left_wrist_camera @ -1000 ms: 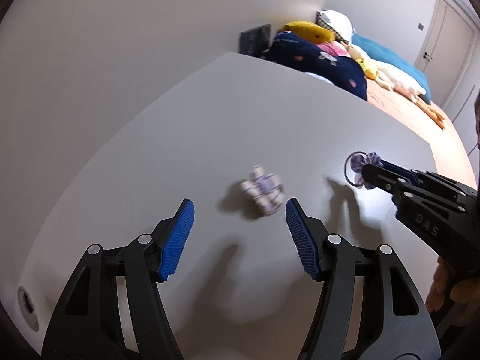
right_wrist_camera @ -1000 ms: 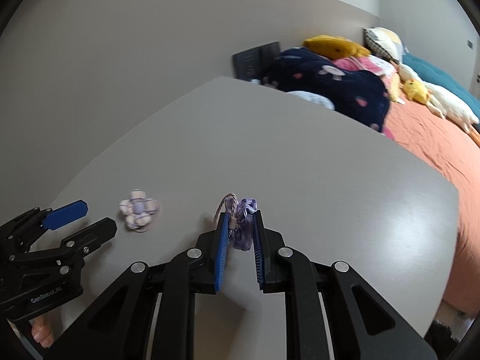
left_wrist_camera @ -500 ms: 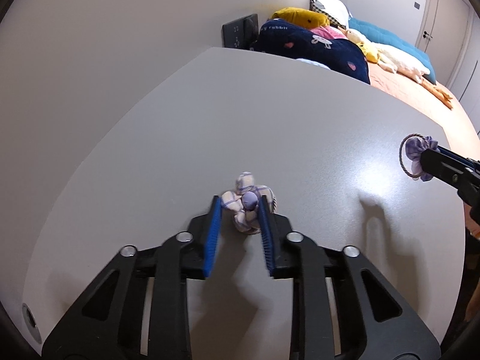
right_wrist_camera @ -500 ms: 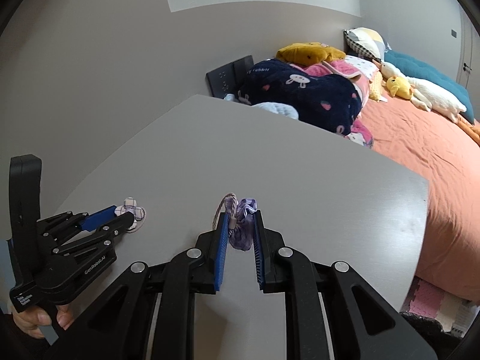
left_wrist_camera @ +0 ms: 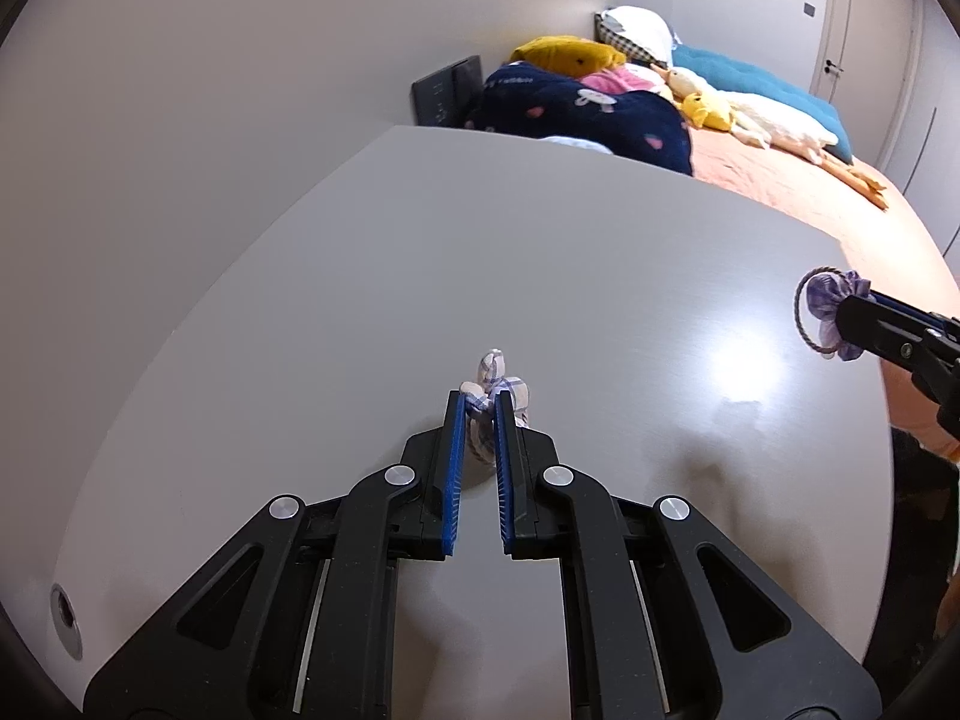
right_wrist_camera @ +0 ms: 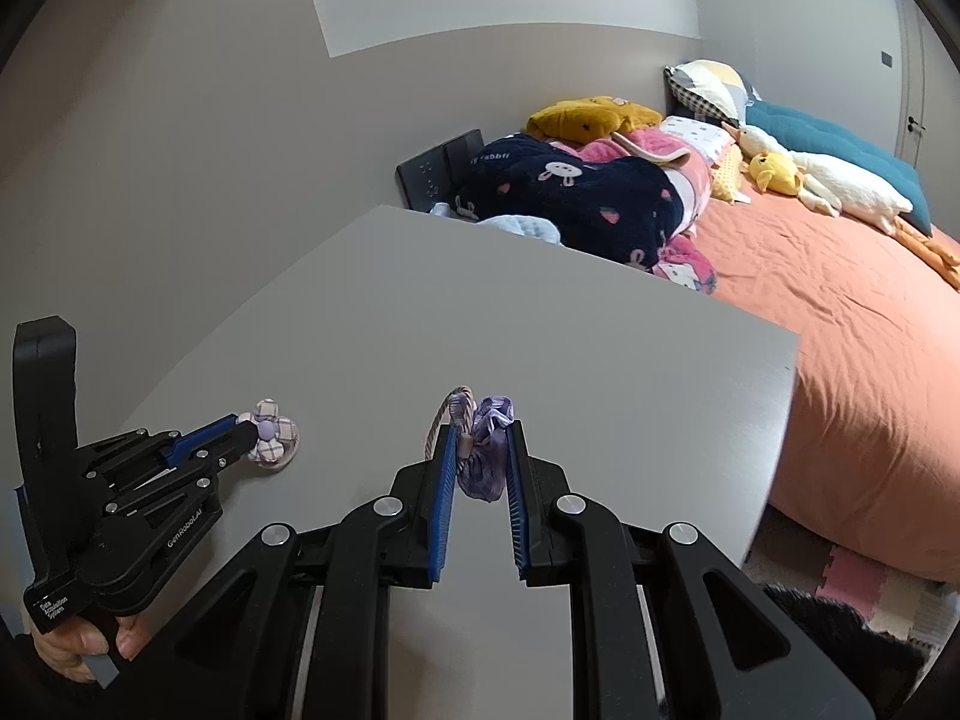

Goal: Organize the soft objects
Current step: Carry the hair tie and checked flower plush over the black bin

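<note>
Plaid fabric flower (left_wrist_camera: 493, 402) pinched in left gripper (left_wrist_camera: 478, 405), purple scrunchie (right_wrist_camera: 487, 457) in right gripper (right_wrist_camera: 480, 438) — both fingers clamped; next, lift off the bench (left_wrist_camera: 540, 276) and place.

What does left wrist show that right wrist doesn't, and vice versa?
Left wrist only: a round grommet hole near the table's edge, and a door with its handle.

Right wrist only: the hand gripping the left tool's handle, and foam floor mats beside the bed.

Both: the grey table, the left tool shut on the plaid fabric flower, the right tool shut on the purple scrunchie hair tie, the plush-covered bed.
</note>
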{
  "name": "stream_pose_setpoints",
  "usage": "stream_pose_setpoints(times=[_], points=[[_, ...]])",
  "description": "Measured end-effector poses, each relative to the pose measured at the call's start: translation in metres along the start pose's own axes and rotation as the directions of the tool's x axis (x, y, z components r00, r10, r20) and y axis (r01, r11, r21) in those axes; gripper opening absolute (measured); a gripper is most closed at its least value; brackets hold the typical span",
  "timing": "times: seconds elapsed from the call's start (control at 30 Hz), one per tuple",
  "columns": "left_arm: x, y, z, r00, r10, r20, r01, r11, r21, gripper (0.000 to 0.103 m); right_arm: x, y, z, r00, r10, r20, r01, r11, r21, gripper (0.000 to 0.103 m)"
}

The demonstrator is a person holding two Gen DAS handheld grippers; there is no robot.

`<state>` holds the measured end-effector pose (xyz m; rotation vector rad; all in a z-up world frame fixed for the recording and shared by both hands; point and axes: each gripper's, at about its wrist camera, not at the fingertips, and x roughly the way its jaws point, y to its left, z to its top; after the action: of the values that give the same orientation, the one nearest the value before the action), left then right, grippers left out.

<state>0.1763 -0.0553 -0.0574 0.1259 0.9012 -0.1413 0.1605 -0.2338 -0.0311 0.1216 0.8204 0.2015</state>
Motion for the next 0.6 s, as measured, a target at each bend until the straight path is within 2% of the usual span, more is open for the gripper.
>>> stream_pose_setpoints(times=[0.6], points=[[-0.065,-0.039,-0.032,0.998,-0.053,0.033,0.053,0.999,-0.006,0.009,-0.084,-0.007,-0.052,1.000,-0.005,0.028,0.005,1.000,0.004,0.018]])
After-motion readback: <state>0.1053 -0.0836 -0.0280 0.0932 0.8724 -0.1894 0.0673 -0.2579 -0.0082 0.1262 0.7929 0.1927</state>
